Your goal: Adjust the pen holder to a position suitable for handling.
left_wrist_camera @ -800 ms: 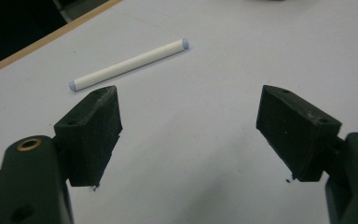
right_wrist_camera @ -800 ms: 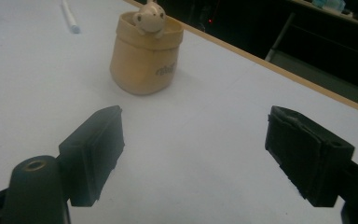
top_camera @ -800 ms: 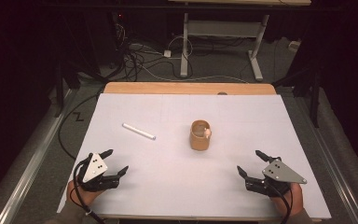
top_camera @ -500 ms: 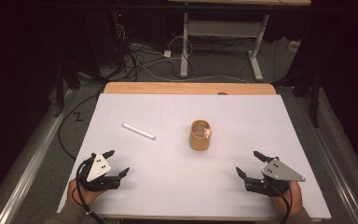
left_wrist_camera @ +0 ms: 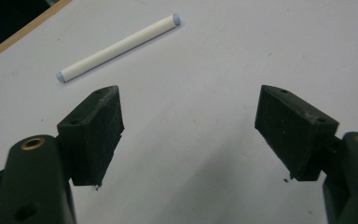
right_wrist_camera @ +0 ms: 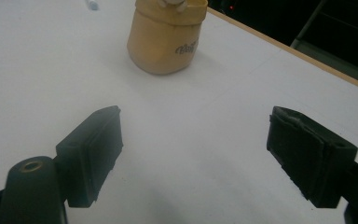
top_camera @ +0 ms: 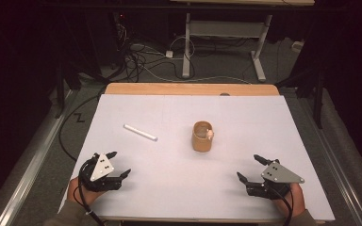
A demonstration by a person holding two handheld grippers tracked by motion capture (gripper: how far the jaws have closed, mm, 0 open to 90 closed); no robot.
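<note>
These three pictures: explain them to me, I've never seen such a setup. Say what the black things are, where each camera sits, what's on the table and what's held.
A person sits at a table covered with a white sheet, holding a hand tool in each hand. Each ends in black tongs: left tongs, right tongs. One camera looks down from above; the other two ride on the tools, looking along their own jaws. On the sheet lie a white stick and a tan cup standing upright. Both tongs are open and hold nothing.

I am holding my claw (right_wrist_camera: 193, 156) wide apart over the white sheet (right_wrist_camera: 205, 116), nothing between the jaws. The tan cup (right_wrist_camera: 165, 39) is standing upright ahead, well beyond them.
</note>
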